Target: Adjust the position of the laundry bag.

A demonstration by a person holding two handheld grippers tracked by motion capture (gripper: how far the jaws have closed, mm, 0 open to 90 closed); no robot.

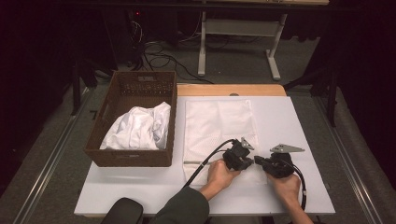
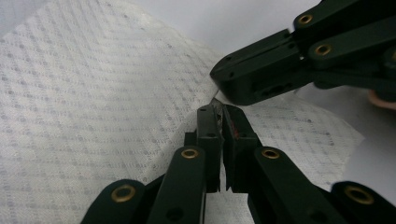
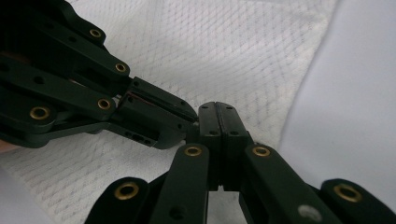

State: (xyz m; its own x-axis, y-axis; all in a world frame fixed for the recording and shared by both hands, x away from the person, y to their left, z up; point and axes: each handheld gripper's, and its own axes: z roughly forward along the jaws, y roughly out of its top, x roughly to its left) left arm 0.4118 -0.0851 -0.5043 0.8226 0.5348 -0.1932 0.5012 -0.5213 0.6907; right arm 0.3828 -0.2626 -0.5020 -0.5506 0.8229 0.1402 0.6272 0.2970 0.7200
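A white mesh bag [image 1: 217, 123] lies flat on the white table [image 1: 299, 121]. Both grippers meet tip to tip at its near edge. My left gripper [image 1: 247, 162] [image 2: 218, 109] is shut, and a small silvery piece that looks like a zipper pull [image 2: 215, 101] sticks out between its tips. The mesh [image 2: 93, 93] rises in a fold toward that spot. My right gripper [image 1: 259, 161] [image 3: 217, 108] is shut too, over the mesh [image 3: 224, 51]. Its tips touch those of the left gripper [image 3: 189, 116]. I cannot tell whether it pinches any mesh.
A brown wicker basket [image 1: 126, 158] holding crumpled white cloth [image 1: 137, 128] stands at the table's left. A wooden board [image 1: 231, 89] lines the far edge. A black rounded pad [image 1: 122, 211] sits at the near left. Cables trail from both grippers toward the person.
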